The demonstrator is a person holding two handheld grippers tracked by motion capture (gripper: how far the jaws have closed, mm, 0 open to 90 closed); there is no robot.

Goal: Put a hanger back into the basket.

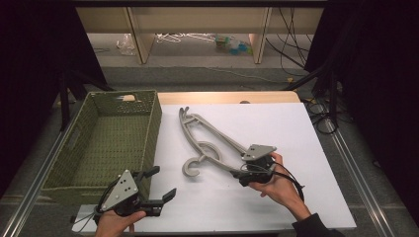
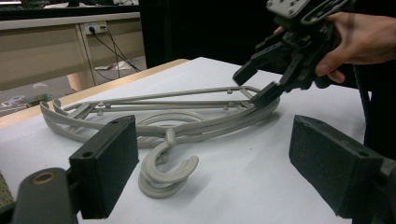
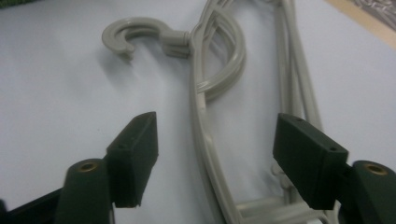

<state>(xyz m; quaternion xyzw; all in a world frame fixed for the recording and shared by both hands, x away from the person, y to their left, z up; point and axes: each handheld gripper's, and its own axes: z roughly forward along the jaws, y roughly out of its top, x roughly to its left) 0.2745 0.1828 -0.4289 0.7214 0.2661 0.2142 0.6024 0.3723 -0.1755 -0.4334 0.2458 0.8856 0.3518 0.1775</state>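
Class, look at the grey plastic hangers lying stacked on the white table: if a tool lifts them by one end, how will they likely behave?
The hangers look like thin, hard moulded plastic, so probably stiff and light. There seem to be two stacked loosely, so one may slide off the other when lifted. Gripped at the end where the right tool straddles them, the far end would likely sag downward, and the smooth bars could slip.

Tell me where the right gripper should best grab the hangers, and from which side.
Probably the near shoulder end, from above: the hangers lie flat and stacked on the table, and there the arms run close together. The right gripper already straddles that end, jaws open.
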